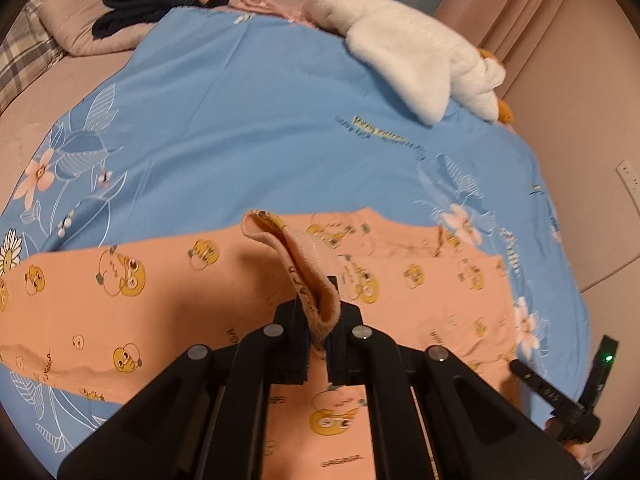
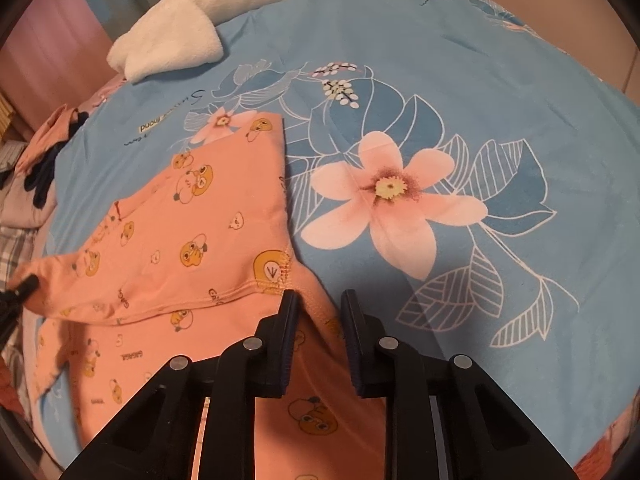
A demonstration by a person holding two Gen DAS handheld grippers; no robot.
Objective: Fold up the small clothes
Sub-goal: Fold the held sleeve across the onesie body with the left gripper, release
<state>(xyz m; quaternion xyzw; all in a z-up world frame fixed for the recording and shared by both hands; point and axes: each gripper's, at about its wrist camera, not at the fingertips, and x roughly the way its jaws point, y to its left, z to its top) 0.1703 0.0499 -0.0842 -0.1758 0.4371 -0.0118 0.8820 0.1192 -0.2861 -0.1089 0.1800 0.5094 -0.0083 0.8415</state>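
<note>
The left gripper [image 1: 318, 320] is clamped on the cuff of the peach baby garment [image 1: 160, 292], spread longways across the blue bedspread [image 1: 248, 112] near its front edge. The right gripper [image 2: 318, 306] sits unclamped, jaws gaping, its left finger touching the crotch seam, so it's the nearer one there.

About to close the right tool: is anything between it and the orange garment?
Nothing visible. The right tool stands open directly over the garment's edge, with only bare cloth between its fingers.
</note>
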